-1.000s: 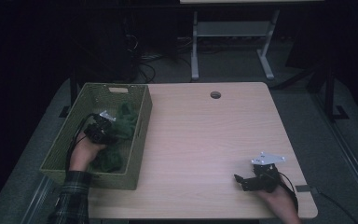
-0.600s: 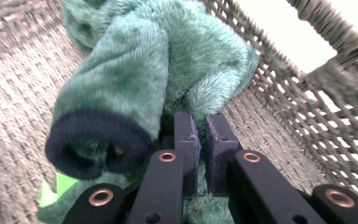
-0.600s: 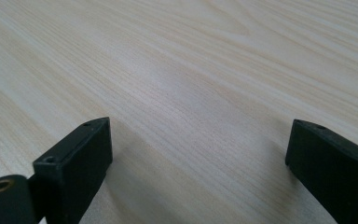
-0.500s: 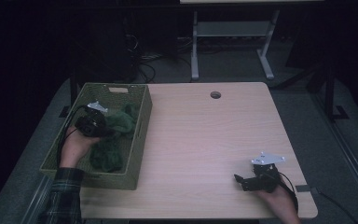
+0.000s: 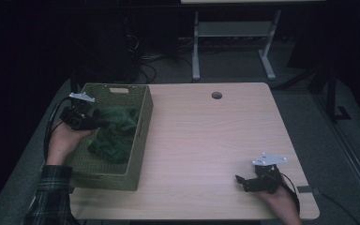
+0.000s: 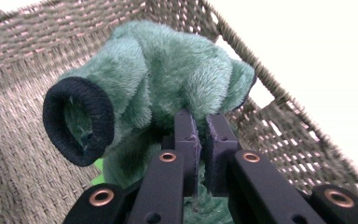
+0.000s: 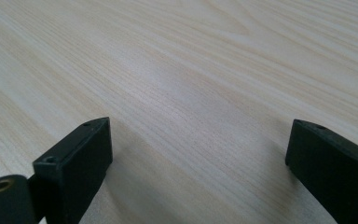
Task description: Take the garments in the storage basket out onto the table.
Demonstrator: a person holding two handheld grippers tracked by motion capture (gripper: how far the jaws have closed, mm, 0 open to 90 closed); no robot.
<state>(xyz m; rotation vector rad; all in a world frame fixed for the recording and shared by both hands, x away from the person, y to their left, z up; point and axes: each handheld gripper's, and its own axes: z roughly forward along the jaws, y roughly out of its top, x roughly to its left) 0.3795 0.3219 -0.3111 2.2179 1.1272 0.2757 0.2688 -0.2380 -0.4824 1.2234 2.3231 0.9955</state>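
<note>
Left hand-held gripper (image 5: 95, 123) sits over the basket's (image 5: 140, 136) left rim, jaws pinched tight on green plush fabric (image 5: 115, 133). In the left gripper view the jaws are nearly together w/ fabric (image 6: 168, 88) clamped between them; a tube-shaped part w/ a dark cuff (image 6: 77, 121) hangs just left of the jaws, opening facing the cam. Fabric is lifted partly off the basket floor (image 6: 14, 154), the rest bunched inside, toward the basket's right wall.

Basket is at the left end of the tabletop (image 5: 206, 140), woven, olive-tan, handle slot in the far wall.

Right hand-held gripper (image 5: 243, 182) is well away from the basket, near the tabletop's front right corner, resting on or just above the wood, can't tell which. Jaws wide apart, nothing between them, only bare wood grain (image 7: 196, 93) in the right gripper view.

Cable hole (image 5: 216, 95) near the far edge, right of the basket.
</note>
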